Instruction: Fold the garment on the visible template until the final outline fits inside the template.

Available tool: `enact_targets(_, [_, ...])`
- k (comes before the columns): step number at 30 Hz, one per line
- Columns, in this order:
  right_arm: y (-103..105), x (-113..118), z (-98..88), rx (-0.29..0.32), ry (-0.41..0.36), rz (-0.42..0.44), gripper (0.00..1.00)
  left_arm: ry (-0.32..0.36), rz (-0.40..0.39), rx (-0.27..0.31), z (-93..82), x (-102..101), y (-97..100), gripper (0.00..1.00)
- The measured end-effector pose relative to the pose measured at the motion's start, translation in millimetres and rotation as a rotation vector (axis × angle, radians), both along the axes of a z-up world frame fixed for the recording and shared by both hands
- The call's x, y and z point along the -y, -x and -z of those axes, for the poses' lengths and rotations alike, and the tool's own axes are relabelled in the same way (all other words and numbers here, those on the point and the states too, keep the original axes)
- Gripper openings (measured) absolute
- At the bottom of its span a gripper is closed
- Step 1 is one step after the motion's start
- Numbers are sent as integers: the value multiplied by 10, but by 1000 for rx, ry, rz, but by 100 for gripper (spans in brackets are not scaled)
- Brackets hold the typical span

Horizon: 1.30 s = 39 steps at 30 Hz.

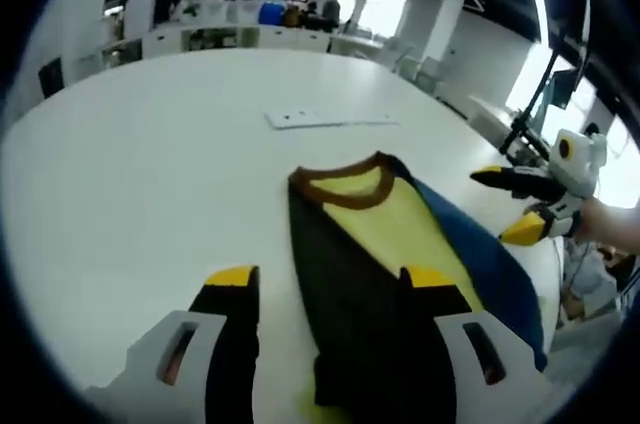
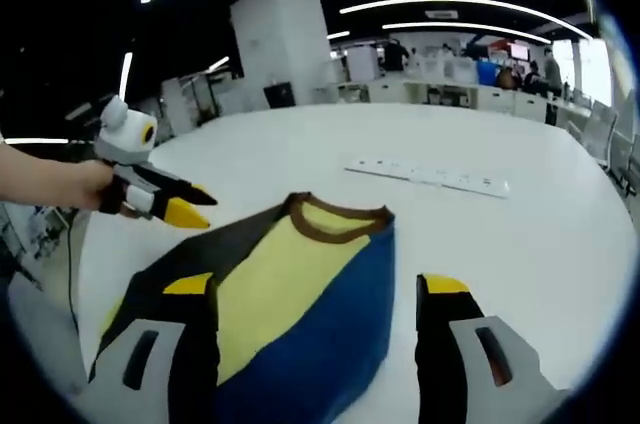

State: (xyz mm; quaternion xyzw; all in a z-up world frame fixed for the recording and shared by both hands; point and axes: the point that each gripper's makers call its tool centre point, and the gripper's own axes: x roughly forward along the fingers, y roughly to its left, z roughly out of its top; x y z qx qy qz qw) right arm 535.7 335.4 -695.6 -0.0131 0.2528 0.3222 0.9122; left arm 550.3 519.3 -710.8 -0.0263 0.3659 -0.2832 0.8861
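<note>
Garment (image 1: pixel 385 244) lies flat on white table (image 1: pixel 150 174), collar (image 2: pixel 338 219) pointing away from person: black side panel, yellow centre, blue side panel. Sides look already folded in; no template outline discernible.

Next fold judged: take hem at near corners, carry toward collar, keep edges aligned, avoid dragging cloth off spot.

Left gripper (image 1: pixel 330 284): jaws spread, over near part of garment, holding nothing. Right gripper (image 2: pixel 315 289): jaws spread, straddling blue/yellow area, holding nothing; contact with cloth unclear.

Power strip (image 2: pixel 430 176) well beyond collar.
</note>
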Motion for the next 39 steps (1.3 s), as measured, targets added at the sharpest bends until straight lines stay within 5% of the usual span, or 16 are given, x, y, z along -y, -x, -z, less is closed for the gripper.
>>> enact_targets(18, [457,30,-186,-16,-27,-29,100,71,-13,22,-299,-23,453,65])
enact_targets(39, [970,121,-347,-18,-51,-2,99,91,-16,90,-598,-155,1047,84])
